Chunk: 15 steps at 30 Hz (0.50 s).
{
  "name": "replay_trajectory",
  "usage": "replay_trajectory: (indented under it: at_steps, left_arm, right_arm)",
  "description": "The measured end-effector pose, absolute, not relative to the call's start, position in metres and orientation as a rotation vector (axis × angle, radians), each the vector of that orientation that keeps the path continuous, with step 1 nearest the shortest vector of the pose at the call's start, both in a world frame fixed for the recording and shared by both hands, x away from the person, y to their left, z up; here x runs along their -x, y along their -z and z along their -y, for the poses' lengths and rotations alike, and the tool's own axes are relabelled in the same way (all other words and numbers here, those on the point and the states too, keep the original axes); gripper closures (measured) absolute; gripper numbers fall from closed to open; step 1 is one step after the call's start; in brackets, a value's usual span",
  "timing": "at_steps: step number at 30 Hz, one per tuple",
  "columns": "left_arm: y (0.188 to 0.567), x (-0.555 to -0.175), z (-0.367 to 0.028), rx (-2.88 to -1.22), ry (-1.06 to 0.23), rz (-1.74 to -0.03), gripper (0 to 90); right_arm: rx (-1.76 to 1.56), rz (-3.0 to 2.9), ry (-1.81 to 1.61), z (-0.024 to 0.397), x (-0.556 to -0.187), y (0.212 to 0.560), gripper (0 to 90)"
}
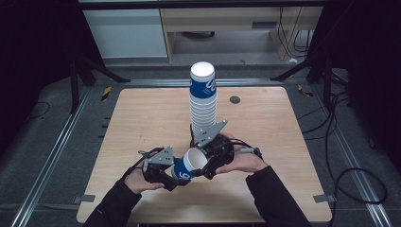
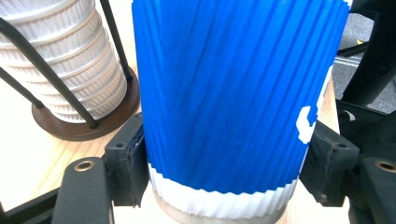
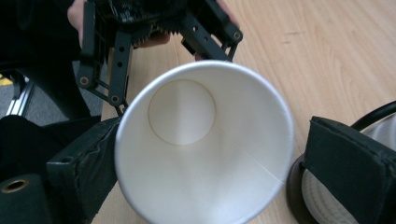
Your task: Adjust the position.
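Note:
A blue ribbed paper cup with a white inside lies tilted between both grippers above the table's front. My left gripper is shut on it near its base; in the left gripper view both pads press the cup. My right gripper stands open around the cup's mouth. In the right gripper view the rim sits beside the left pad and clear of the right pad. A tall stack of matching cups stands in a wire holder just behind.
The holder's round brown base rests on the wooden table. A small dark disc lies at the back right of the table. Black stand legs and cables surround the table on the floor.

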<state>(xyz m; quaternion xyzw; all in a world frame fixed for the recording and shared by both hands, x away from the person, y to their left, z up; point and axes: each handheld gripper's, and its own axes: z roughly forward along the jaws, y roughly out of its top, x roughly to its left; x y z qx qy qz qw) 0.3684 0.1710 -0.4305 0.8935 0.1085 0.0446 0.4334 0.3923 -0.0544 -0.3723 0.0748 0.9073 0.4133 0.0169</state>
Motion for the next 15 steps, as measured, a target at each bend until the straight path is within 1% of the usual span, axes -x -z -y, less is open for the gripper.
replay_trajectory:
  at_steps: [8,15]
  left_arm:
    - [0.428,-0.372,-0.179,-2.196,-0.13,-0.309,27.6]
    - [0.422,-0.373,-0.184,-2.128,-0.159,-0.348,27.6]
  right_arm:
    - [-0.294,-2.74,-1.375,0.077,-0.391,0.362,6.4]
    - [-0.378,-2.66,-1.425,0.098,-0.387,0.365,6.7]
